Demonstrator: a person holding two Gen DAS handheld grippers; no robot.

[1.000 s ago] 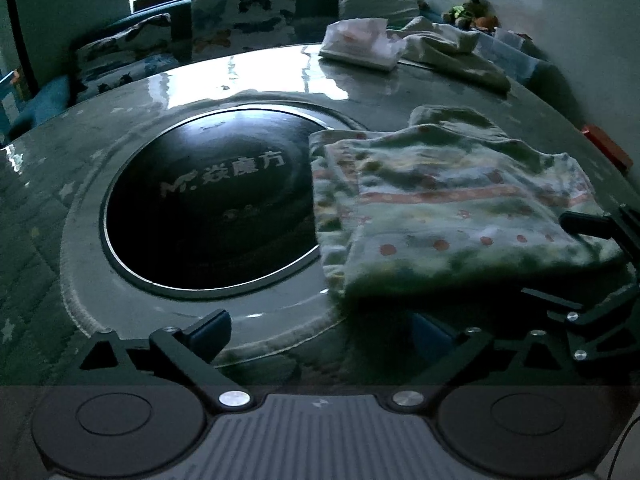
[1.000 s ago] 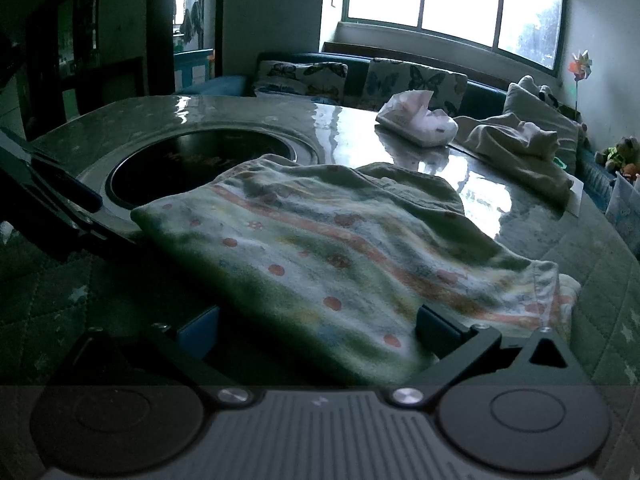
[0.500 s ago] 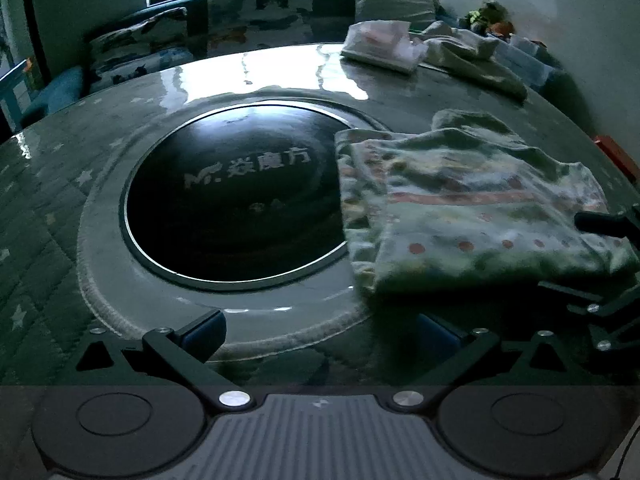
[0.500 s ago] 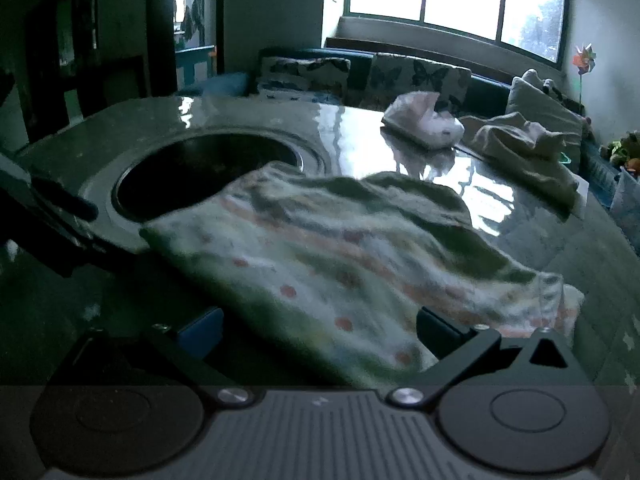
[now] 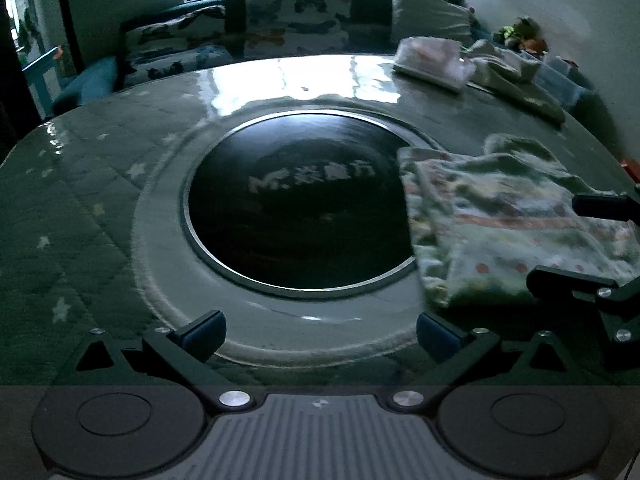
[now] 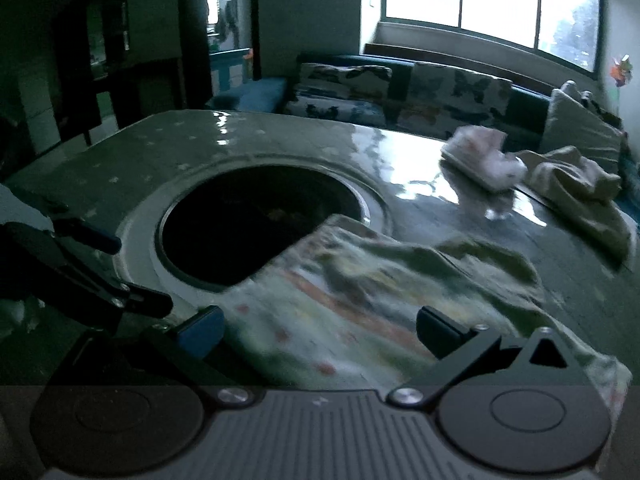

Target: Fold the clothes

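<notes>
Both my tongs gape wide, gripping nothing. Left tongs [image 5: 320, 330] over the worktop [image 5: 100, 200] beside the dark round inset [image 5: 296, 200]. Right tongs [image 6: 320, 330] low above the folded patterned garment [image 6: 360, 292], which lies right of the inset.

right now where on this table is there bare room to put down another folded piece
Free: the quilted cloth left of the black round panel, and the glossy strip between the panel and the cushions. Crowded: the patterned garment on the right, and the far right corner with the tissue pack and the crumpled cream garment.
</notes>
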